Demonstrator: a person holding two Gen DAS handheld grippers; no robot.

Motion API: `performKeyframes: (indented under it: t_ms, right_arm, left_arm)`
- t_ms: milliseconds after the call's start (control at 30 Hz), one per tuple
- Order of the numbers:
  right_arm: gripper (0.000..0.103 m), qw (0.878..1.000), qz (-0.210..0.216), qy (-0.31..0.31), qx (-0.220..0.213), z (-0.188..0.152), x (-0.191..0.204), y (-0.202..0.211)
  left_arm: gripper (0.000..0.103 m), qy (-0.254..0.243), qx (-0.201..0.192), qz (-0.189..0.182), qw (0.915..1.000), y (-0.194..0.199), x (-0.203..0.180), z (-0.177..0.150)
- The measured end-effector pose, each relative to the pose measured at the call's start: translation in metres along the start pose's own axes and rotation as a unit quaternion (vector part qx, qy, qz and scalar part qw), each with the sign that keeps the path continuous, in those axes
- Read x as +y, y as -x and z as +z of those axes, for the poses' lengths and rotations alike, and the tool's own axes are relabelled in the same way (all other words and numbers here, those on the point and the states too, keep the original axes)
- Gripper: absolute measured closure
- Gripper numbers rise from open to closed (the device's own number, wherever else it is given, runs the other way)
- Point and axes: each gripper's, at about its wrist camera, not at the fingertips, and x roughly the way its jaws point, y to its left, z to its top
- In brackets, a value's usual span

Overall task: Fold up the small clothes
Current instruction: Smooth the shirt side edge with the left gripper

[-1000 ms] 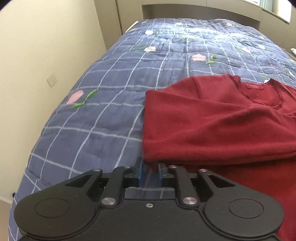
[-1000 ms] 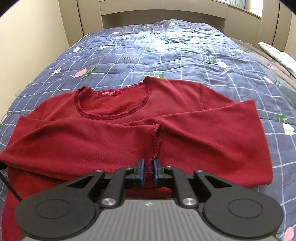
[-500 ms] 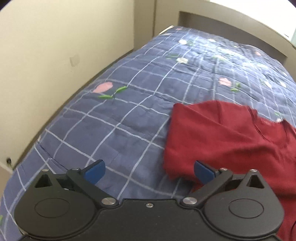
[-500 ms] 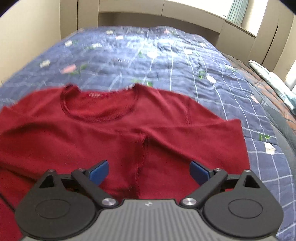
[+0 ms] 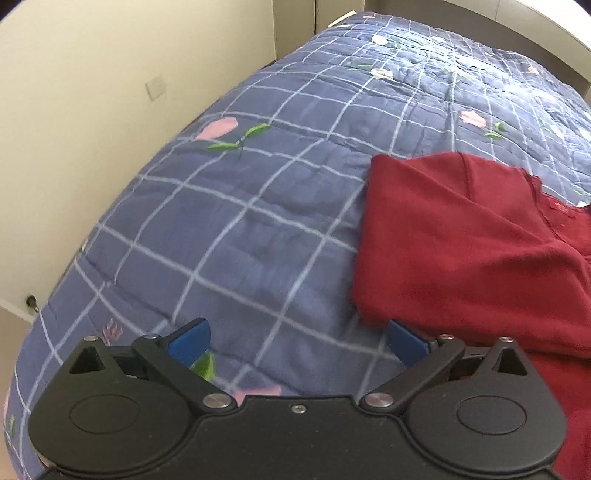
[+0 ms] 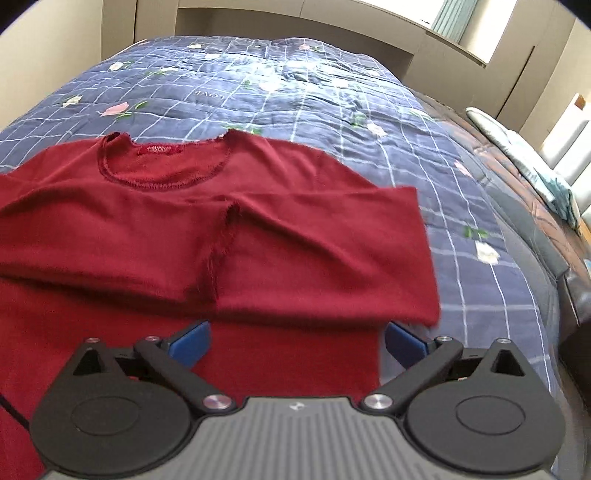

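Observation:
A dark red long-sleeved top (image 6: 258, 229) lies flat on the bed, neckline away from me, both sleeves folded across the chest so the cuffs (image 6: 218, 254) meet near the middle. In the left wrist view its folded left edge (image 5: 461, 251) fills the right side. My left gripper (image 5: 297, 341) is open and empty, above the quilt just left of the top's folded corner. My right gripper (image 6: 295, 341) is open and empty, above the lower body of the top, below the sleeves.
The bed is covered by a blue checked quilt (image 5: 258, 206) with pink flowers. A cream wall (image 5: 74, 110) runs close along the bed's left side. A headboard (image 6: 280, 26) stands at the far end. Folded bedding (image 6: 535, 162) lies to the right.
Both grippers were shut on the red top a second ago, the right on a sleeve cuff. Both have opened, let go and pulled back; the left swung to the left.

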Motion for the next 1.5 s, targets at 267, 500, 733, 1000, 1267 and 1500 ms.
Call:
performKeyframes:
  t_ms: [267, 500, 733, 1000, 1267, 1500]
  right_arm:
    - [0.0, 1.0, 0.02, 0.015, 0.017, -0.069, -0.021, 0.037]
    - [0.0, 0.998, 0.007, 0.054, -0.007, -0.139, -0.038, 0.082]
    - [0.0, 0.997, 0.021, 0.071, -0.019, -0.191, -0.067, 0.129]
    - [0.0, 0.976, 0.061, 0.196, -0.067, -0.23, -0.061, 0.167]
    - [0.0, 0.937, 0.01, 0.329, -0.115, -0.252, -0.034, 0.15]
    - [0.017, 0.907, 0.019, 0.386, -0.169, -0.258, -0.022, 0.155]
  left_arm:
    - [0.001, -0.024, 0.024, -0.039, 0.9987, 0.026, -0.014, -0.043]
    - [0.001, -0.095, 0.016, -0.042, 0.9945, 0.067, -0.04, -0.101]
    - [0.001, -0.116, -0.001, -0.057, 0.9916, 0.123, -0.059, -0.16]
    - [0.001, -0.136, 0.012, -0.066, 0.9884, 0.155, -0.061, -0.217]
    - [0.001, -0.182, 0.023, -0.059, 0.9812, 0.163, -0.058, -0.256]
    - [0.001, -0.23, 0.012, -0.069, 0.9707, 0.162, -0.062, -0.272]
